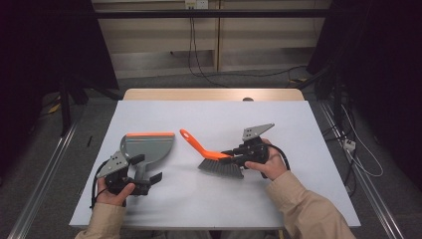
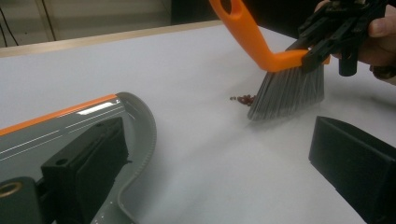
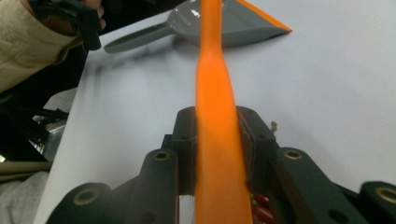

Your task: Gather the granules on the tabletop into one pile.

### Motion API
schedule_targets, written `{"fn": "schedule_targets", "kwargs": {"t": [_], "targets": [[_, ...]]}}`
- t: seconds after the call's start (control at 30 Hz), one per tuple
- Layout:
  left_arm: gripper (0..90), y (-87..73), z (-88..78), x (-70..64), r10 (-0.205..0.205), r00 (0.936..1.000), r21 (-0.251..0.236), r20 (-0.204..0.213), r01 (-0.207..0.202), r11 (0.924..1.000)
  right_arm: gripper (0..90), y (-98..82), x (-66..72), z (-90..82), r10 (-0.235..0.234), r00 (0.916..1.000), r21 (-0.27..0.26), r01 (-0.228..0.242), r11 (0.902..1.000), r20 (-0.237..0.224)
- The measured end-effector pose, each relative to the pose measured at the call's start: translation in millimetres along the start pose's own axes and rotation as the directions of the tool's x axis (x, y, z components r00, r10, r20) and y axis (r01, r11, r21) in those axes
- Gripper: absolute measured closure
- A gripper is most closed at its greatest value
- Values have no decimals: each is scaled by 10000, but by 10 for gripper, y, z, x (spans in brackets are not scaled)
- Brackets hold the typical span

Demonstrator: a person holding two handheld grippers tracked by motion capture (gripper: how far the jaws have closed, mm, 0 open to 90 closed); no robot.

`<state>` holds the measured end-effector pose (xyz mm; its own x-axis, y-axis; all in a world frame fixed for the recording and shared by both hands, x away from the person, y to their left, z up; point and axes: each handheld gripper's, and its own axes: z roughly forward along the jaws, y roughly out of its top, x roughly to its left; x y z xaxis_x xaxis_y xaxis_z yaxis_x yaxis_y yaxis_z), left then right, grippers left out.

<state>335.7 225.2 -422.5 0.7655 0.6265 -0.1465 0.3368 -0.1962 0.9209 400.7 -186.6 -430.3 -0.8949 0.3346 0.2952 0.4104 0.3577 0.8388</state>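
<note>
Orange plastic forms the handle of the hand brush (image 1: 209, 155), a short brush with grey bristles, which we hold in the right gripper (image 1: 234, 155). In the right gripper view its two black jaws are closed on the flat orange handle, one pad pressed against each side. The handle slants up and away to the left in the high view, and the bristle tips rest on the white table top (image 1: 298, 189).

Small dark red beads (image 2: 243, 99) lie in a loose cluster on the table, touching the bristle edge on the side facing the dustpan.

We keep the grey plastic dustpan with an orange front lip (image 1: 148, 147) flat on the table, left of the brush and well apart from it. The left gripper (image 1: 149, 182) sits at the pan's handle end. In the left gripper view one jaw lies over the grey handle and the other stands clear on bare table, so the jaws are spread and not clamped on the pan.
</note>
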Motion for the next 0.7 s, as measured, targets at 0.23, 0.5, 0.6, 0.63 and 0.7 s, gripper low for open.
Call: {"fn": "schedule_targets", "kwargs": {"t": [0.23, 0.5, 0.6, 0.63, 0.7], "targets": [[43, 1, -10, 4, 32, 10000, -8, 8, -32, 10000, 713, 107, 166, -167, 557, 9899, -832, -451, 9955, 1302], [43, 15, -12, -23, 125, 9999, -51, 0, -125, 9999, 713, -38, 418, -403, 2012, 8152, -1713, -1271, 9770, 5432], [43, 19, -4, -40, 116, 9999, -39, 9, -116, 9999, 713, -167, 480, -399, 2521, 7269, -2000, -1596, 9667, 6388], [43, 21, -2, -43, 166, 9999, -11, 4, -166, 9999, 713, -203, 504, -381, 2553, 7027, -2018, -1603, 9662, 6642], [43, 25, 6, -54, 184, 9998, 6, 34, -185, 9998, 713, -253, 547, -318, 2427, 6673, -1929, -1492, 9698, 7041]]}}
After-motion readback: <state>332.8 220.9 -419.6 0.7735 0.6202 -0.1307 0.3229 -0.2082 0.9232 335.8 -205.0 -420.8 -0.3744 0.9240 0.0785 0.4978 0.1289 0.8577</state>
